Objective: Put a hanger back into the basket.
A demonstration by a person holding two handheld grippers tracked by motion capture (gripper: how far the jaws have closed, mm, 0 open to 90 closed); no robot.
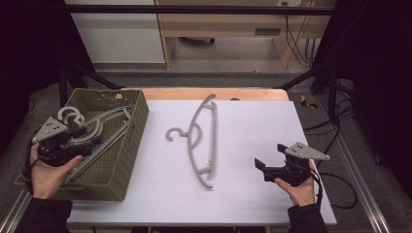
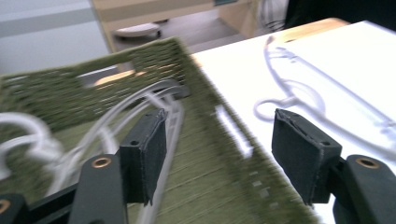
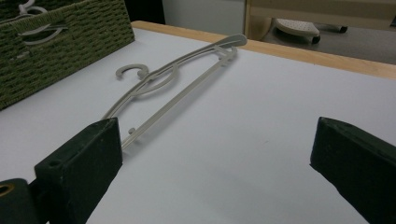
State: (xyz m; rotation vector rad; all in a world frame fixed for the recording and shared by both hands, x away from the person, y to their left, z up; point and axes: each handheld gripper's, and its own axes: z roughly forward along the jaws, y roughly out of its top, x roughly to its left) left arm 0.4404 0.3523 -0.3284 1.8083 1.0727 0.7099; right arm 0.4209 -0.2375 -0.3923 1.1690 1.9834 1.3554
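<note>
White tabletop (image 1: pixel 252 194): hanger (image 1: pixel 201 141) apparently left of right hand-held gripper (image 1: pixel 262 165).

The left gripper view is motion-blurred: the hangers (image 2: pixel 140 107) in the basket (image 2: pixel 196 154) smear into pale streaks, so their number and how they overlap cannot be told. The bottom edge cuts off the basket's near wall. In the high view, the left gripper (image 1: pixel 65 141) and hand (image 1: pixel 48 172) cover the near ends of those hangers, and the jaw tips are lost against them. In the right gripper view, the left jaw hides the lower end of the table hanger (image 3: pixel 173 88), and the top edge crops the basket.
</note>
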